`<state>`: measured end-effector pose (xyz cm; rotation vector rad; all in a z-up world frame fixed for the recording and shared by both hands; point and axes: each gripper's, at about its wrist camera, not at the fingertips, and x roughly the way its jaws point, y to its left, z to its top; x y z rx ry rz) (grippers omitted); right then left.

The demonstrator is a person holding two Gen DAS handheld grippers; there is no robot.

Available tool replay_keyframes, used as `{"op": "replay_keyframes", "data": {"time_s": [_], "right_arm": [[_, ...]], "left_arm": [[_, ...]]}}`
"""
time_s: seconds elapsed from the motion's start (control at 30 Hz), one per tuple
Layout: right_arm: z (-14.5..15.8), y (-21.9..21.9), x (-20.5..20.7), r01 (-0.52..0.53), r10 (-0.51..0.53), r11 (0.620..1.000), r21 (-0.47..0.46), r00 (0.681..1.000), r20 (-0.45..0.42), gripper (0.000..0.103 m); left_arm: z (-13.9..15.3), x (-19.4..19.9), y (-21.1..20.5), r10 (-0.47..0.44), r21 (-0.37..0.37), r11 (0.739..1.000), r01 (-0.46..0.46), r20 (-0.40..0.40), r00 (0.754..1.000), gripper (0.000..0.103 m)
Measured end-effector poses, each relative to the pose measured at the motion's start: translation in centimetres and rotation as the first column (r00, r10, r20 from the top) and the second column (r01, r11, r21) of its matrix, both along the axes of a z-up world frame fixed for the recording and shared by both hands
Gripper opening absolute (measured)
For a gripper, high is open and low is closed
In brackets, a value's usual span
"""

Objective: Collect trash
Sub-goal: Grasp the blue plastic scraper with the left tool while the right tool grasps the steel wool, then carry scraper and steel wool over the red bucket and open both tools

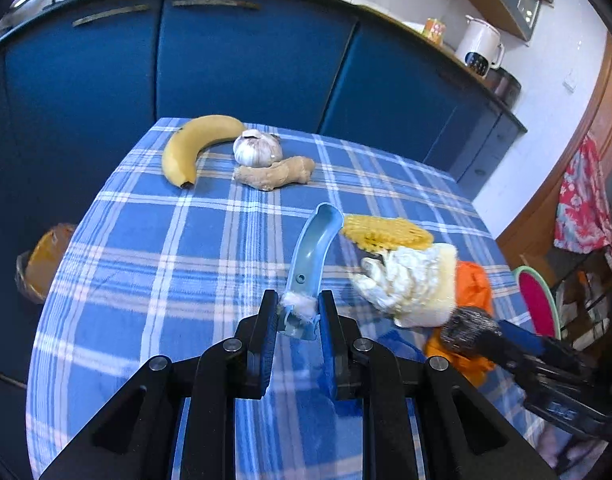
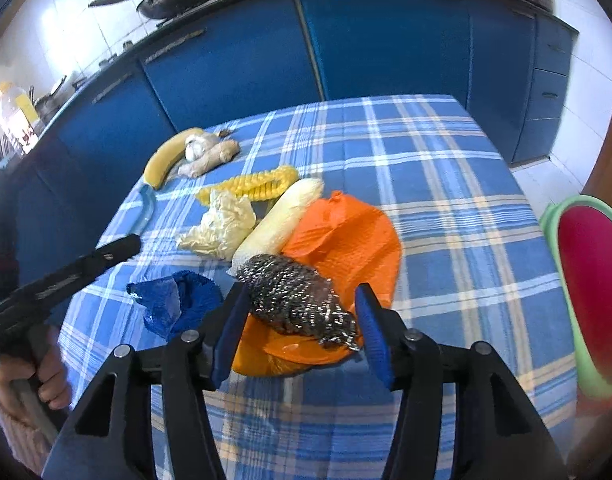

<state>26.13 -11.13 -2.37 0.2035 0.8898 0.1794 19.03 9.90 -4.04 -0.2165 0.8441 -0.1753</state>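
Your right gripper [image 2: 298, 320], jaws spread, straddles the steel scrubber [image 2: 298, 304], its length pointing away between them; your left gripper [image 1: 296, 316] pinches the blue plastic strip [image 1: 315, 244].

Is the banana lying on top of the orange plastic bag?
No: in the right wrist view the banana lies on the checked cloth at the table's far left corner, well apart from the orange bag.

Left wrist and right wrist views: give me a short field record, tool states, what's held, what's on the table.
left tool: shut on light blue plastic piece
right tool: open, straddling steel scourer, not gripping
under scourer: orange bag
food, far side: banana, garlic, ginger
other clutter: yellow mesh, crumpled white wrap, blue cloth
surface: blue plaid tablecloth
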Motion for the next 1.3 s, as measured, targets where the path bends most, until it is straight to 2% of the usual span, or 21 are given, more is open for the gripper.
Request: {"op": "replay_keyframes", "data": {"time_s": [0.13, 0.27, 0.43, 0.47, 0.5, 0.53, 1.0, 1.3], "right_arm": [[-0.7, 0.4, 0.4, -0.008, 0.008, 1.000, 0.013, 1.000, -0.008, 0.056], [-0.6, 0.4, 0.2, -0.016, 0.016, 0.999, 0.029, 1.000, 0.009, 0.041], [0.4, 0.1, -0.9, -0.019, 0.017, 0.999, 0.045, 0.999, 0.050, 0.028], [0.7, -0.1, -1.2, -0.019, 0.016, 0.999, 0.049, 0.998, 0.063, 0.016], [1.1, -0.2, -1.5, -0.021, 0.017, 0.998, 0.053, 0.997, 0.075, 0.016], [1.5, -0.4, -1.9, -0.019, 0.014, 0.998, 0.057, 0.996, 0.087, 0.008], [5.8, -2.6, -5.1, -0.011, -0.011, 0.993, 0.113, 0.981, 0.195, 0.008], [8.6, -5.7, -7.5, 0.045, -0.074, 0.992, 0.115, 0.962, 0.264, 0.008]], "left_arm": [[0.7, -1.1, -0.5, -0.011, -0.012, 1.000, 0.012, 0.015, 1.000, 0.020], [1.2, -2.0, -0.9, -0.021, -0.017, 1.000, 0.022, 0.026, 0.999, 0.020], [1.9, -2.8, -1.6, -0.034, -0.024, 0.999, 0.035, 0.040, 0.999, 0.020], [2.1, -2.9, -1.8, -0.036, -0.025, 0.999, 0.037, 0.043, 0.998, 0.020], [2.3, -3.1, -1.9, -0.040, -0.026, 0.999, 0.041, 0.047, 0.998, 0.020], [2.5, -3.3, -2.1, -0.044, -0.028, 0.999, 0.046, 0.051, 0.998, 0.020], [4.7, -5.0, -5.0, -0.104, -0.033, 0.994, 0.107, 0.095, 0.990, 0.020], [5.1, -5.3, -7.5, -0.158, -0.046, 0.986, 0.162, 0.084, 0.984, 0.020]]}}
